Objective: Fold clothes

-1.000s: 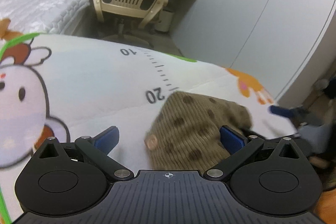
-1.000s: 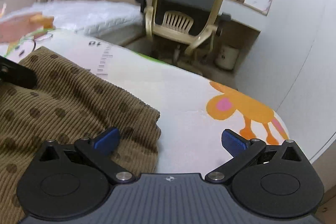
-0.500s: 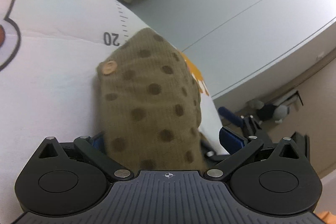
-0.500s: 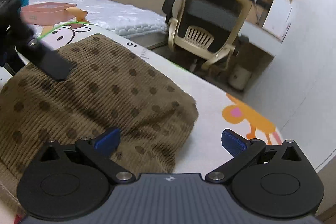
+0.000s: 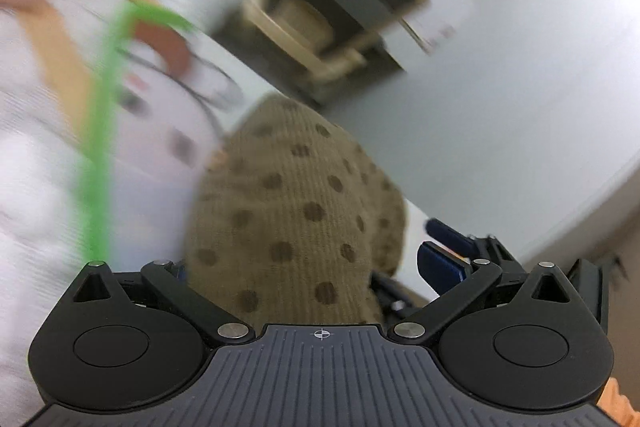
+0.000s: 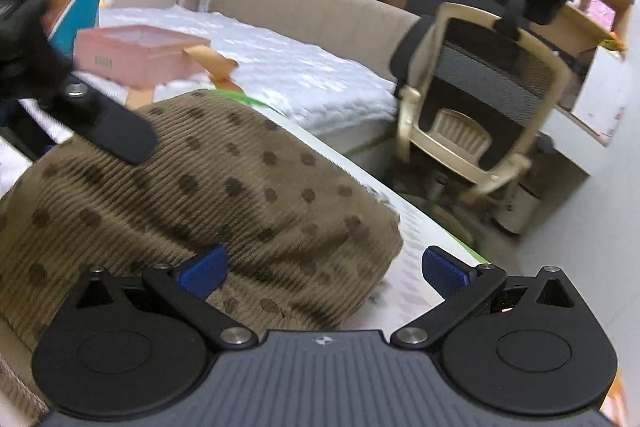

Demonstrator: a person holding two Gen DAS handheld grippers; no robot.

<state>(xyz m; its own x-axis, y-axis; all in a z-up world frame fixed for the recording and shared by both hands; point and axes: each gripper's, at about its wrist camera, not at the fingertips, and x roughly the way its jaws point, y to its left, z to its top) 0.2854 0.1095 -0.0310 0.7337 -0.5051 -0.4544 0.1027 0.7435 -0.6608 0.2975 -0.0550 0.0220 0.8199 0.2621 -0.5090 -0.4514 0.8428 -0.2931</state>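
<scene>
olive-brown corduroy garment (image 6: 224, 195) with dark dots, blue fingers (image 6: 444, 273).

Dotted brown garment (image 5: 296, 211) between spread left hand-held gripper (image 5: 312, 267) fingers (background blurred)

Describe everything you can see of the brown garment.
The garment is tan-brown ribbed fabric, like corduroy, with darker brown dots. It lies bunched in a rounded heap on the printed mat, not flat. A small orange spot at its left edge in the left wrist view is too blurred to identify. The left gripper has cloth piled between its open jaws, hiding one pad. The right gripper is open, its left pad against the heap's near edge.
</scene>
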